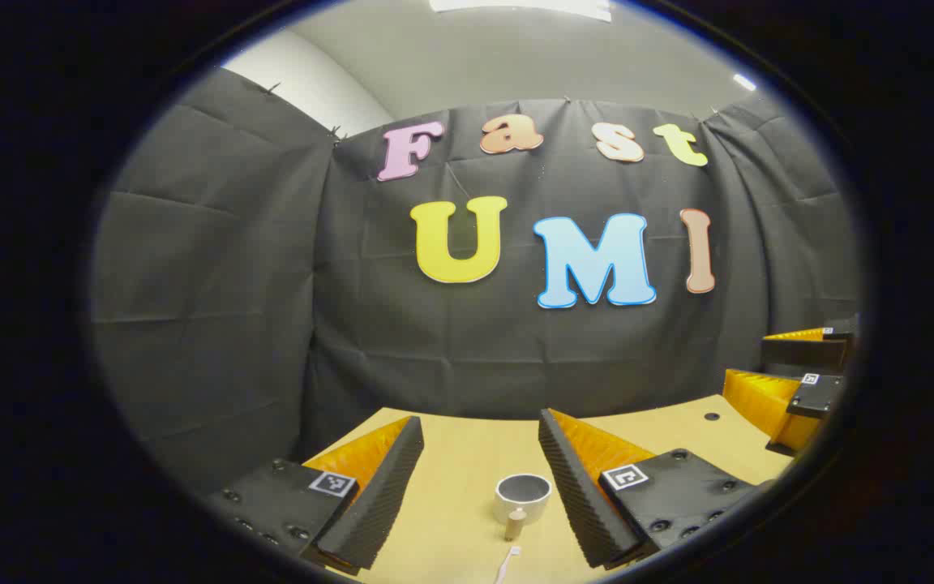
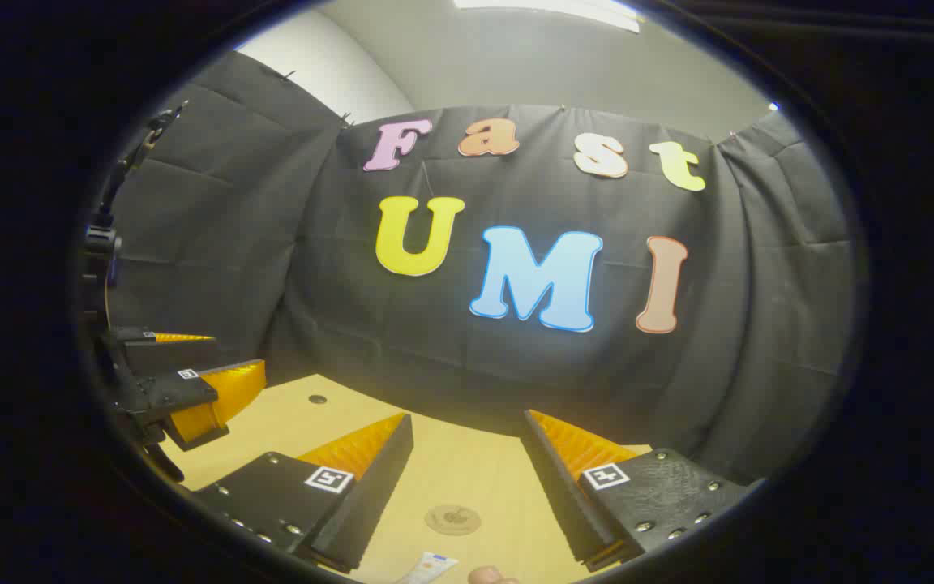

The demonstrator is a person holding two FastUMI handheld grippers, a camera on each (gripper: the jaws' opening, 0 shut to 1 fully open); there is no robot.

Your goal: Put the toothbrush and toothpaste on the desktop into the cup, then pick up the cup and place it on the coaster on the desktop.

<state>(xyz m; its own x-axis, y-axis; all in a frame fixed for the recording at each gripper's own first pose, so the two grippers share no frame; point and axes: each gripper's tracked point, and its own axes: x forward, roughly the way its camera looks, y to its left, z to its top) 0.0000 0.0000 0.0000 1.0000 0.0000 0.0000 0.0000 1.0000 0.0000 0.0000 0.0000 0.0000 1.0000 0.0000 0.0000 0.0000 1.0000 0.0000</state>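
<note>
Both grippers held above the wooden desktop [image 1: 467, 462], facing the black cloth wall.

Left gripper [image 1: 479, 454]: fingers spread wide, nothing between them. In the left gripper view the cup [image 1: 523, 495] stands upright on the desk, ahead of the fingers and closer to the right-hand finger than the other, not touching it. Just in front of the cup, a small tan stub-shaped piece [image 1: 514, 523] (cannot tell what it is). Nearer still, at the lower edge, the toothbrush [image 1: 507, 561], lying on the desk between the finger lines.

Right gripper [image 2: 467, 450]: also wide apart, holding nothing. In the right gripper view the round coaster [image 2: 452, 519] lies flat on the desk, in the gap between the fingers and clear of both. The toothpaste [image 2: 428, 568] lies at the bottom edge, nearer the left-hand finger, partly cut off.

Each gripper shows at the side of the other's view.
</note>
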